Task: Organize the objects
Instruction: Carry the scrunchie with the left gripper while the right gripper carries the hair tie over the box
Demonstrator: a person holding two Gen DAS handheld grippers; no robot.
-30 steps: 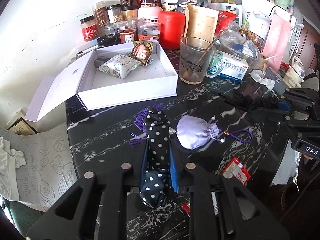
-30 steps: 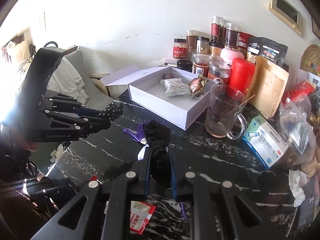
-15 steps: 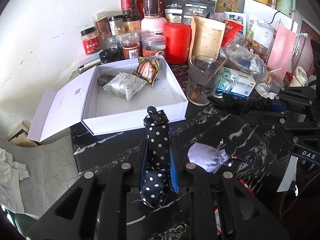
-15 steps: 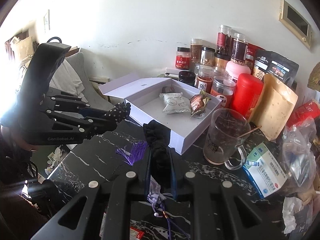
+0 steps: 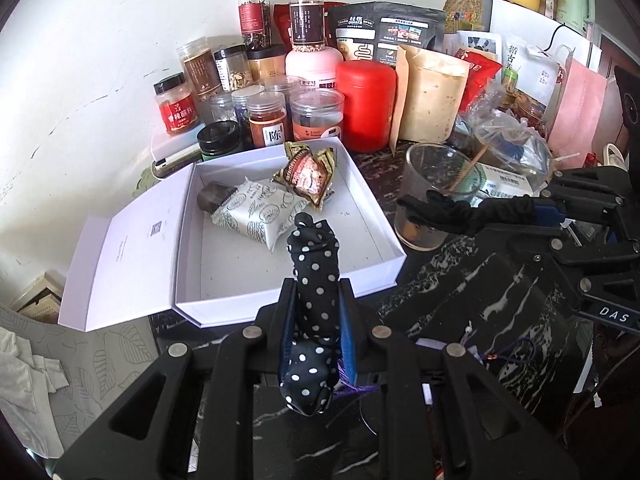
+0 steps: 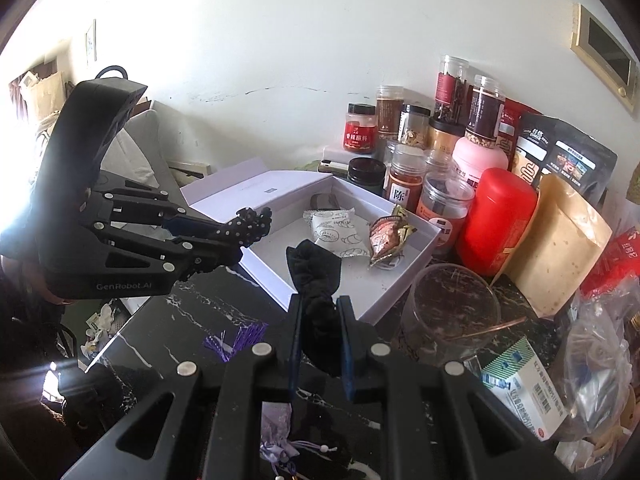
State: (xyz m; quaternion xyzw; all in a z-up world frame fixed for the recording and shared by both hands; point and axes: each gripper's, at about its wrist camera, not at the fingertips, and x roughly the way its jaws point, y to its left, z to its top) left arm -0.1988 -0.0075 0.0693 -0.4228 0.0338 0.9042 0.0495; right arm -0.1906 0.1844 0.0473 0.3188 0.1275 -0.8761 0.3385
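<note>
My left gripper (image 5: 315,304) is shut on a black polka-dot cloth (image 5: 314,276) and holds it above the near edge of an open white box (image 5: 276,300). My right gripper (image 6: 319,312) is shut on a plain black cloth (image 6: 316,276), raised near the box's corner (image 6: 372,308). The box holds a white snack packet (image 5: 256,216), a brown-gold wrapped snack (image 5: 308,172) and a dark packet (image 5: 214,196). A lilac drawstring pouch (image 6: 276,444) with a purple tassel (image 6: 240,340) lies on the black marble table under the right gripper.
Several spice jars (image 5: 268,120), a red canister (image 5: 366,104) and paper pouches (image 5: 430,96) crowd the wall behind the box. A glass mug (image 6: 450,312) with a stick stands right of the box. A medicine carton (image 6: 524,392) and plastic bags lie farther right. The box lid (image 5: 120,264) hangs open left.
Both grippers rose and moved forward toward the white box, still holding their cloths. The lilac pouch slid out of the left view, under the grippers.
</note>
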